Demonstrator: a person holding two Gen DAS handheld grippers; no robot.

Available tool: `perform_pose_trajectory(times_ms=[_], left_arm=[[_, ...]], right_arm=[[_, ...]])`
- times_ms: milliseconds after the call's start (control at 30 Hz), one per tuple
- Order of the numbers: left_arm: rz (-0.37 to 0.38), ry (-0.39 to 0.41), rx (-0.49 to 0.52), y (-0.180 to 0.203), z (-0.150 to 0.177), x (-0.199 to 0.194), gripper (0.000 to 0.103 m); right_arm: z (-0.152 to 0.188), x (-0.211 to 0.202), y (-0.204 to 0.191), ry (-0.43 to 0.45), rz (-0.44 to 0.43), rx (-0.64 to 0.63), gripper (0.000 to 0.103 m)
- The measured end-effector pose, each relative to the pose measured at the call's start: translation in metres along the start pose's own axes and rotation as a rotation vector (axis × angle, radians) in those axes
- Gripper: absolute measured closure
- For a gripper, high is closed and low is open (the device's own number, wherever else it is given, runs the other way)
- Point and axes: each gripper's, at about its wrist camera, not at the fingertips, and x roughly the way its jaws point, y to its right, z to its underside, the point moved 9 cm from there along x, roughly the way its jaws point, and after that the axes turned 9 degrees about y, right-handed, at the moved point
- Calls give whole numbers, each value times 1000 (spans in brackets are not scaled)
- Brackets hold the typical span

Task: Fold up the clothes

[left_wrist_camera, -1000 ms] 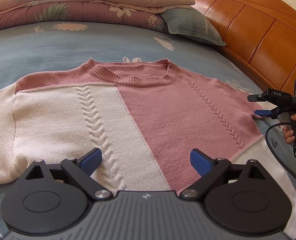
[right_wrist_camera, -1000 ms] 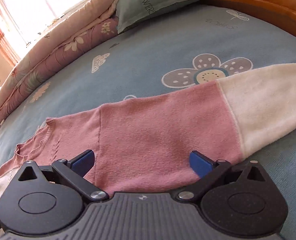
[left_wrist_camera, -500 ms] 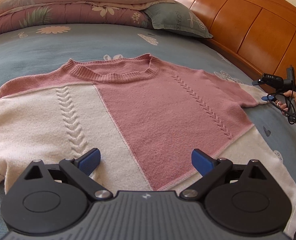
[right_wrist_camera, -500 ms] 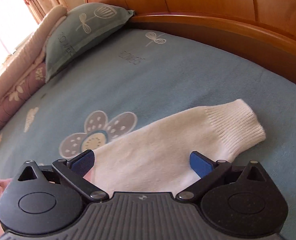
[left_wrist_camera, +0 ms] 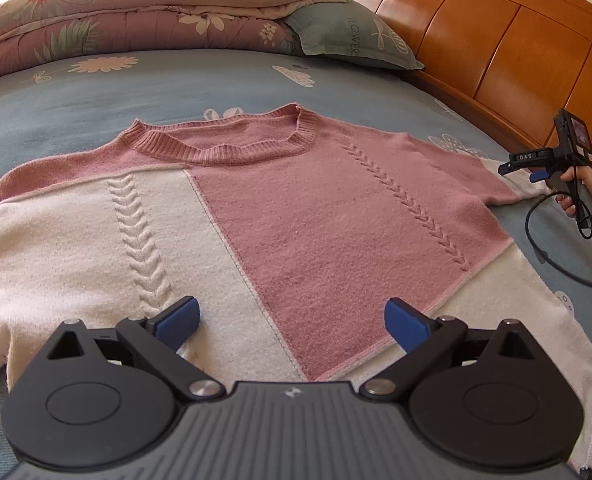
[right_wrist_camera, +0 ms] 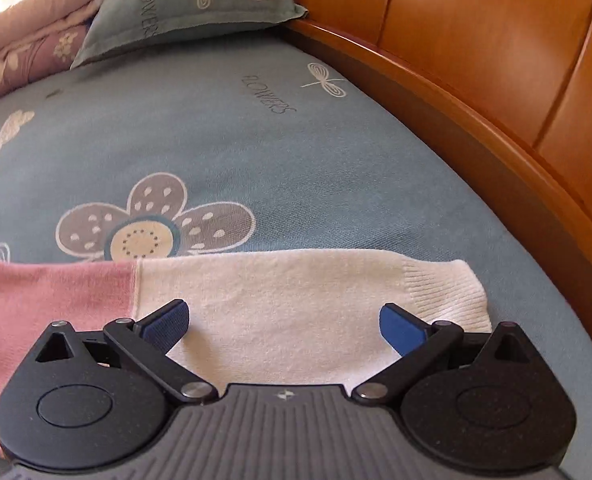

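A pink and cream knit sweater (left_wrist_camera: 296,216) lies flat, front up, on the blue bed sheet (left_wrist_camera: 95,92), collar toward the pillows. My left gripper (left_wrist_camera: 291,320) is open and empty just above its lower hem. The sweater's right sleeve (right_wrist_camera: 279,300) stretches out toward the headboard, pink then cream, with a ribbed cuff (right_wrist_camera: 452,292). My right gripper (right_wrist_camera: 281,326) is open and empty, low over the cream part of that sleeve. It also shows in the left wrist view (left_wrist_camera: 536,168), held by a hand at the sleeve end.
A wooden headboard (left_wrist_camera: 496,48) runs along the right side, close to the sleeve cuff (right_wrist_camera: 496,80). A blue-green pillow (left_wrist_camera: 352,36) and a folded floral quilt (left_wrist_camera: 135,12) lie at the far end. A black cable (left_wrist_camera: 552,256) hangs from the right gripper.
My right gripper has moved along the sleeve from the pink part to the cream part near the cuff. My left gripper has shifted a little over the hem.
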Motion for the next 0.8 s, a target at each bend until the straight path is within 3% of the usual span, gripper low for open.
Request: perform_pose_trajectory(times_ms=[133,233,400,533,633,767,800], left_arm=[[-4,-2,9,1,1,1,4],[-5,-3,11,1,1,0,4],[-13,-8,20,2,1,-1,4],[-23,-11,35,4,1,-1,4],[-27,-15,44,6,1,-2,4],[-37,-33,39,12,2,1,4],[-46,-37,33,13,2,1,4]], right_arm=[[-9,20,33,5,29,171,0],[-18,11,28,-30,51,222,0],[-20,-27,-56,-20,-209,107,0],[-2,-36,-108,-46,-295,-47,0],[17,-34,-115,-82,-259,-146,0],[24,-62,-86,-87,-121,-109,0],[25,-80,-87,-65,-150,-134,0]])
